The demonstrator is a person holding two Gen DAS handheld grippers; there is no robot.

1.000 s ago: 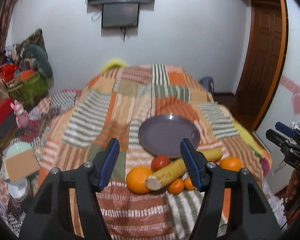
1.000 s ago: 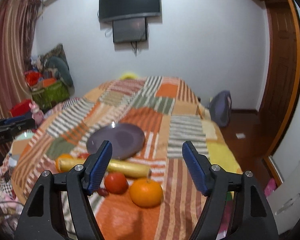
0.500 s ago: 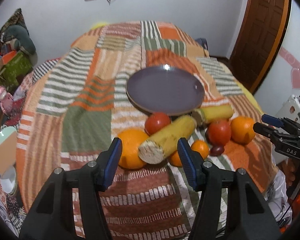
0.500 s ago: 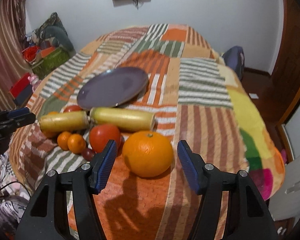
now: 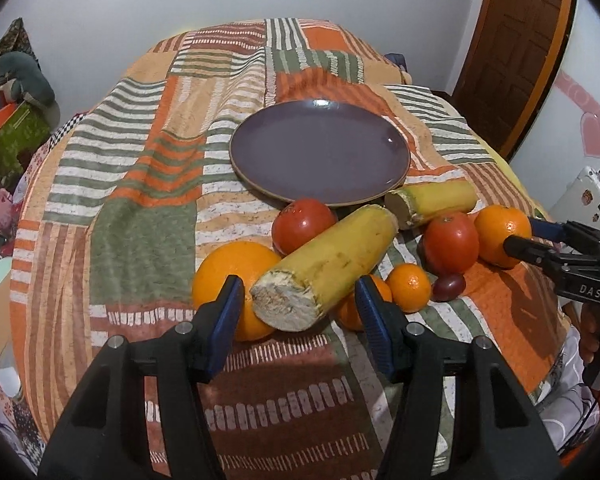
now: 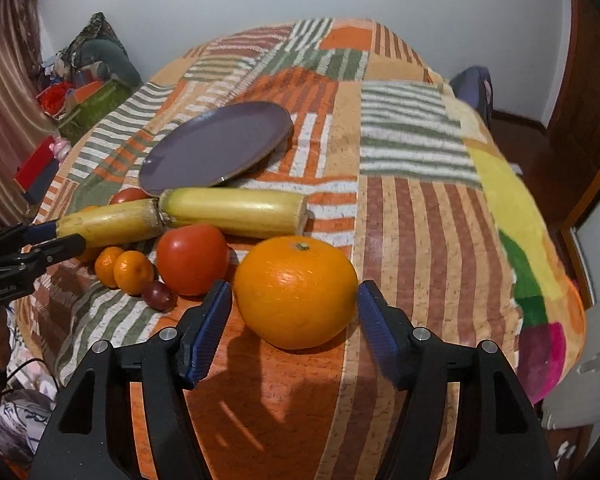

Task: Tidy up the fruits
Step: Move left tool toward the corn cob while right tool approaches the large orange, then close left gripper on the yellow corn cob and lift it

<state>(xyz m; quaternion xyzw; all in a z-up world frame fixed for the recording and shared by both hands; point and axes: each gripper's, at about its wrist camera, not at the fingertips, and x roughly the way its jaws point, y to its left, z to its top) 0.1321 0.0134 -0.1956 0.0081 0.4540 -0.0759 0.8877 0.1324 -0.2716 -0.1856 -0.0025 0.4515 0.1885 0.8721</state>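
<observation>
Nearest in the left wrist view, the left gripper (image 5: 298, 306) is seen with its jaws held apart, framing the cut end of a yellow stalk piece (image 5: 328, 266); no contact is visible, so a grasp appears to be lined up, not made. A large orange (image 5: 230, 280) lies just behind the left blue pad, touching the stalk piece.

In the right wrist view, the right gripper (image 6: 294, 316) is likewise spread wide, with a second large orange (image 6: 296, 292) sitting between its pads, seemingly unpinched.

Just beyond, two tomatoes (image 5: 451, 246), two small mandarins (image 5: 409, 287) and a dark grape (image 5: 448, 286) are clustered on the striped patchwork blanket (image 5: 140, 184), with another stalk piece (image 5: 432, 202) beside them.

Farther back, a purple plate (image 5: 320, 152) is seen bare, near the pile. It is probably placed there as the destination, and none of the fruit has been moved onto it yet.
</observation>
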